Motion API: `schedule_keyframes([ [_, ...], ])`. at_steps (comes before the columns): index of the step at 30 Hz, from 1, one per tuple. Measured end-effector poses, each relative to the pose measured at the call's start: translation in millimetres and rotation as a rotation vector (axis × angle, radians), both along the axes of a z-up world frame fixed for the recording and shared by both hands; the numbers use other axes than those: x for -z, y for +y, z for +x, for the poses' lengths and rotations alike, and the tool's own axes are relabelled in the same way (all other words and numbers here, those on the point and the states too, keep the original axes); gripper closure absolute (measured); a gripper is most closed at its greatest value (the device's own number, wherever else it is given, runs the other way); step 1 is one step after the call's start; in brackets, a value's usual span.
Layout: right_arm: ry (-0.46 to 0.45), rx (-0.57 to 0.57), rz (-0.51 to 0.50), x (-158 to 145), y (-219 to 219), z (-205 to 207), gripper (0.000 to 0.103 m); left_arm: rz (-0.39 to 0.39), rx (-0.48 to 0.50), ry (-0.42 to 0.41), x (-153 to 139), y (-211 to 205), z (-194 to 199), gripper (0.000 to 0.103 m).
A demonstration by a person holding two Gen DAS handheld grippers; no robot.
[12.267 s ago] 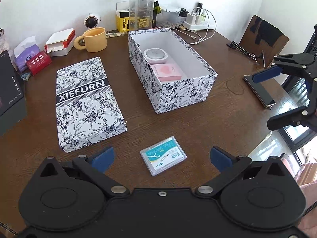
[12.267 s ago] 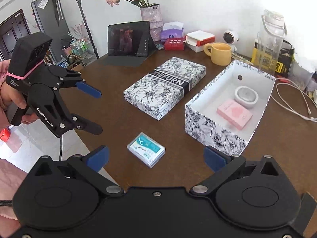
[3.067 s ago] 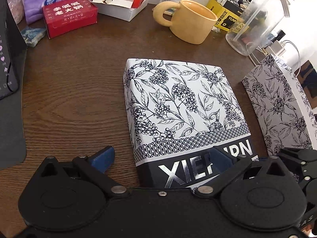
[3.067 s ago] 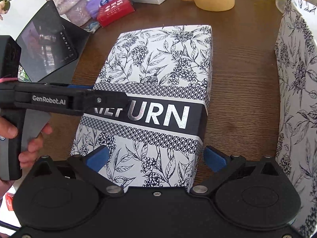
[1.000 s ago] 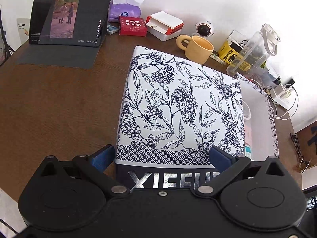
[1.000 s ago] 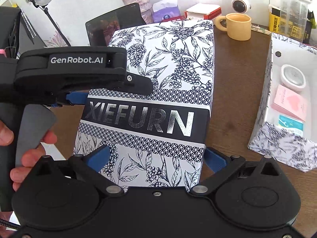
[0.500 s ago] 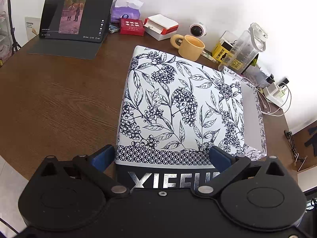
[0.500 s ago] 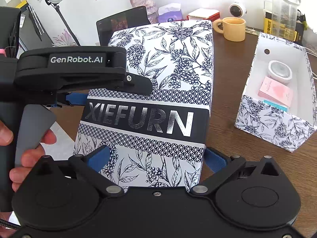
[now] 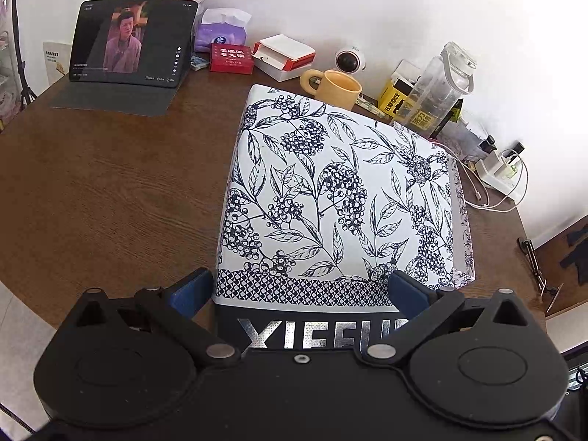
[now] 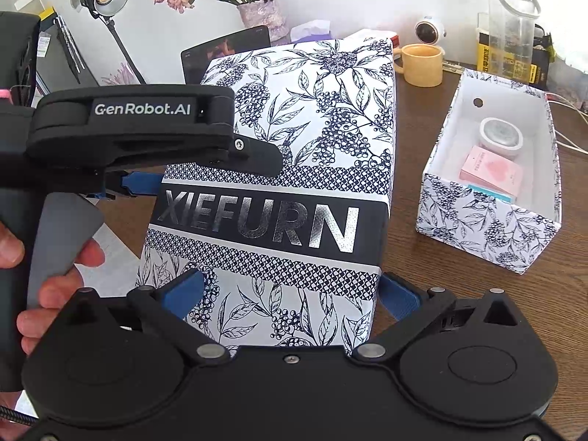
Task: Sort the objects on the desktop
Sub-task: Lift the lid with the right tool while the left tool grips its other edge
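Observation:
The floral box lid [image 9: 330, 198], marked XIEFURN [image 10: 279, 191], hangs off the table between both tools. My left gripper [image 9: 299, 290] is shut on its two long sides near the black band. My right gripper [image 10: 290, 294] is shut on the same lid at its near end. The open floral box [image 10: 488, 235] stands on the brown table to the right of the lid. It holds a round white case [image 10: 501, 136], a pink box [image 10: 490, 171] and a teal card pack [image 10: 488, 193]. In the left wrist view the lid hides all but the box's right rim [image 9: 461, 220].
A tablet [image 9: 132, 40] stands at the back left. A yellow mug [image 9: 336, 88], a clear bottle [image 9: 441, 88], a red box [image 9: 231, 58] and a power strip with cables [image 9: 503, 172] line the back. A hand [image 10: 55, 279] holds the left tool.
The lid has moved a little further right over the box, and less of the white inside shows in the left wrist view. Both grips on the lid are unchanged.

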State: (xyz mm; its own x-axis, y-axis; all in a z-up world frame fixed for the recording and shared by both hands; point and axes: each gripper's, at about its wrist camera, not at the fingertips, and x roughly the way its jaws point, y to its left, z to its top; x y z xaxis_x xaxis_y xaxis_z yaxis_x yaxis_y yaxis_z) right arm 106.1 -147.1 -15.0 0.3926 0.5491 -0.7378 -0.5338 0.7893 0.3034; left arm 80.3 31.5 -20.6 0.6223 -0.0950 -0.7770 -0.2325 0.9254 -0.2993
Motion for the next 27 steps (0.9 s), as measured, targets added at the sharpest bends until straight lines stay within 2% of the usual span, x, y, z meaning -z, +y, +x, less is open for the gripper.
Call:
schedule_keyframes([
  [3, -0.013, 0.013, 0.0, -1, -17, -17, 0.0, -0.002, 0.009, -0.009, -3, -8, 0, 0.002],
  [13, -0.033, 0.106, -0.006, -8, -59, -16, 0.0, -0.014, 0.08, -0.034, -8, -50, 15, 0.002],
  [21, -0.027, 0.193, -0.011, -5, -92, 6, 0.001, -0.024, 0.161, -0.026, -4, -83, 48, 0.002],
  [27, -0.018, 0.253, -0.016, -3, -112, 41, 0.001, -0.036, 0.211, -0.023, 1, -105, 86, 0.002],
])
